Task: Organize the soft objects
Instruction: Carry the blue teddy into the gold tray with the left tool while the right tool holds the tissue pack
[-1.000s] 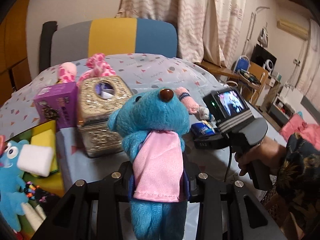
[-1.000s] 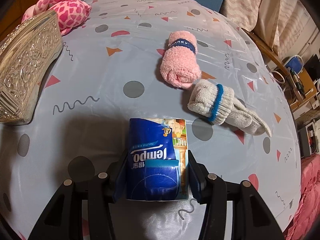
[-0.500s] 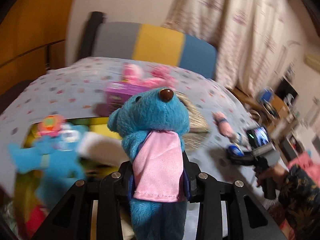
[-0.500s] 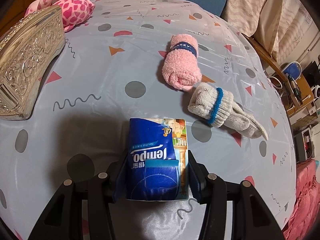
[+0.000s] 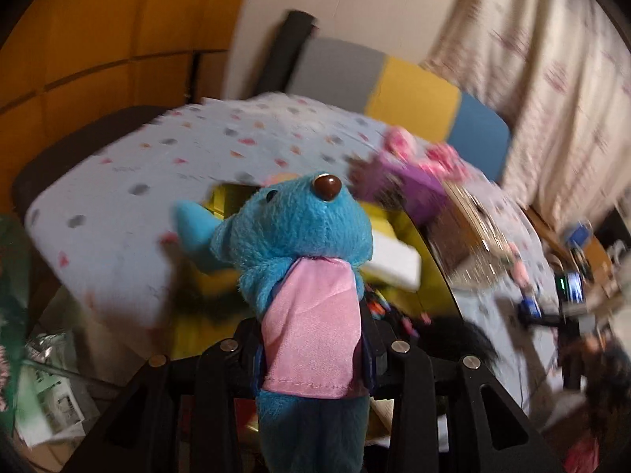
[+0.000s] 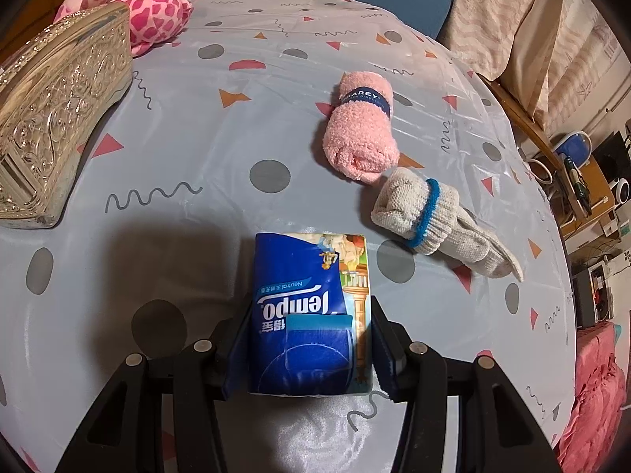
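Note:
My left gripper (image 5: 313, 349) is shut on a blue plush bear (image 5: 303, 244) with a pink bib and holds it up in the air above a yellow bin (image 5: 430, 276) at the table's left end. The view is blurred. My right gripper (image 6: 309, 349) is shut on a blue Tempo tissue pack (image 6: 309, 307), low over the table. A rolled pink sock (image 6: 361, 130) and a rolled beige sock with a blue band (image 6: 426, 216) lie beyond it to the right.
An ornate gold box (image 6: 55, 114) stands at the left, with a pink spotted plush (image 6: 146, 8) behind it. A purple box (image 5: 410, 193) and a white sponge (image 5: 394, 260) show near the bin. A striped chair back (image 5: 410, 94) stands behind the table.
My left gripper has swung to the left with the blue bear, from facing the gold box to over the yellow bin. My right gripper has crept slightly back with the tissue pack.

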`<state>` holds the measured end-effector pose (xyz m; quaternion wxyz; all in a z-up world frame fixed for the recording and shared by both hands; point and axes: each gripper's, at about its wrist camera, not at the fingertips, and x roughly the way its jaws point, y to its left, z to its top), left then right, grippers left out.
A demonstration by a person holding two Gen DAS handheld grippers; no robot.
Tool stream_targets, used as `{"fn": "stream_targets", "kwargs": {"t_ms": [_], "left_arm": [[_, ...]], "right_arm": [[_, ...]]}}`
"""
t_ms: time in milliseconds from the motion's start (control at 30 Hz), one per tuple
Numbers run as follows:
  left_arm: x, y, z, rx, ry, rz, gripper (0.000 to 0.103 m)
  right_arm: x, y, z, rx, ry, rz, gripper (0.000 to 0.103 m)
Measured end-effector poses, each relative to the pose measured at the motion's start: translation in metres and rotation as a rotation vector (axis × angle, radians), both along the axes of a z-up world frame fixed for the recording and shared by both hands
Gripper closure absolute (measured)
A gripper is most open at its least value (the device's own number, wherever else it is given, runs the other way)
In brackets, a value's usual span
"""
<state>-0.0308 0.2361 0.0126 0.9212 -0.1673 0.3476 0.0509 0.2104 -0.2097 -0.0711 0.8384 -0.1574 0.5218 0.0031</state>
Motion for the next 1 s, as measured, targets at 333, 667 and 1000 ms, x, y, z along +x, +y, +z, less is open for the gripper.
{"fn": "stream_targets", "kwargs": {"t_ms": [333,667,1000], "left_arm": [[0.027,-0.031,-0.047,0.077,0.150,-0.119,0.057],[0.002,-0.024,-0.025,0.115,0.092,-0.106,0.047],[0.010,-0.021,-0.046,0.188,0.177,-0.054,0.074]], "right_arm": [[-0.003,0.002,0.000,-0.011,-0.002,0.000,0.050],[-0.004,0.002,0.000,-0.021,-0.004,0.004,0.050],[-0.006,0.006,0.000,-0.036,-0.010,0.010,0.050]]}}
